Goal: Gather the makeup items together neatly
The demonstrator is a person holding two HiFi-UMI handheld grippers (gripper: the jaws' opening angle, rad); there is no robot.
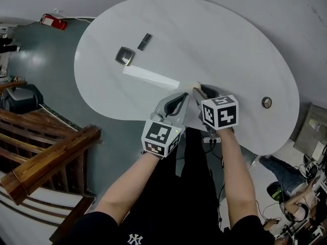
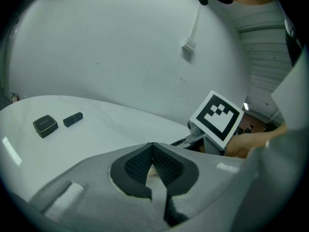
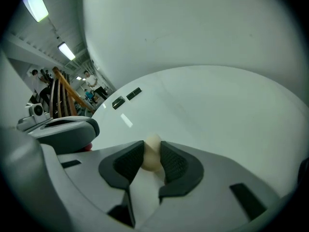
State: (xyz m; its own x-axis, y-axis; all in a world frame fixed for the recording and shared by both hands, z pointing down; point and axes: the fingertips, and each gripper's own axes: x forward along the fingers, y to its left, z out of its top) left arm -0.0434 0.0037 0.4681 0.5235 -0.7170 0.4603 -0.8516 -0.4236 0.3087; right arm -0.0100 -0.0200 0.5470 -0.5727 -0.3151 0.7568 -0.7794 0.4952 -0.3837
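Observation:
My right gripper [image 1: 200, 91] [image 3: 152, 161] is shut on a cream egg-shaped makeup sponge [image 1: 195, 86] [image 3: 152, 153] just above the near edge of the white oval table [image 1: 214, 40]. The sponge's rounded tip pokes out past the pads. Close on its left, my left gripper [image 1: 183, 97] [image 2: 153, 146] has its jaw tips touching and holds nothing I can make out. A dark square compact [image 1: 125, 56] [image 2: 45, 125] [image 3: 118, 102] and a black lipstick tube [image 1: 144, 41] [image 2: 73, 119] [image 3: 133, 94] lie side by side at the table's far left.
A small round dark object [image 1: 266, 102] sits alone near the table's right edge. A wooden stair railing [image 1: 46, 157] runs below left of the table, and a red extinguisher [image 1: 53, 21] lies on the floor beyond. Cables and gear [image 1: 286, 188] lie on the floor at the lower right.

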